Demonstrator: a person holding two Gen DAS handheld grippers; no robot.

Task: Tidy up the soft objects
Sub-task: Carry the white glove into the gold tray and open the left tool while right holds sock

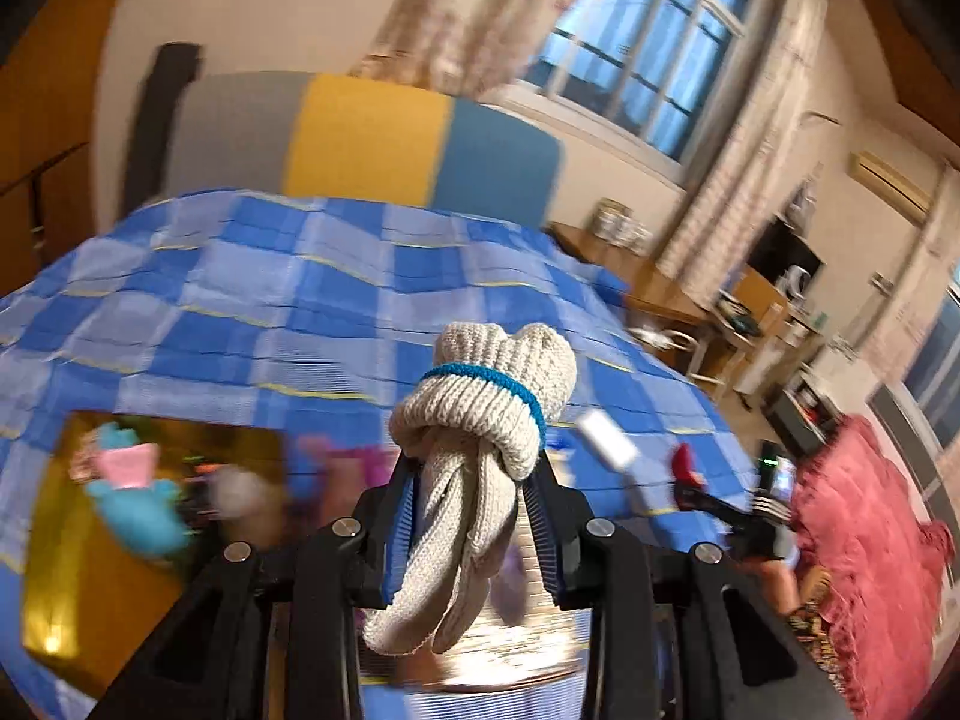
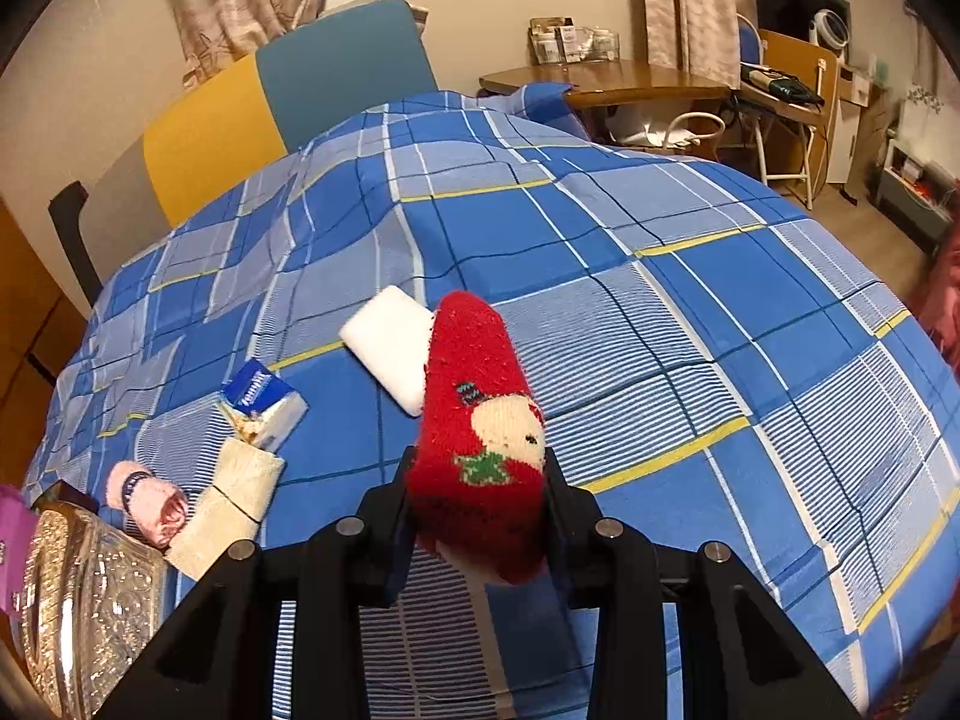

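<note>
Left gripper (image 1: 474, 516), at lower centre of its view, pinches a rolled beige glove bundle (image 1: 480, 414) above the checked bedspread (image 1: 270, 300); right gripper (image 2: 480, 504) clamps a red sock (image 2: 480, 420). Both look light and squashy, best gripped mid-roll. Only the right view shows the white pad (image 2: 390, 342) and tissue pack (image 2: 264, 402); only the left shows the yellow box (image 1: 60, 540).

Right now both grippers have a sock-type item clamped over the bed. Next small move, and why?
Probably carry the left gripper, shut on the knotted beige sock bundle, toward the gold box at left, where soft toys already sit. The bundle is lifted clear of the blue plaid bedspread. Hold the right gripper, shut on the red sock, steady meanwhile.
</note>
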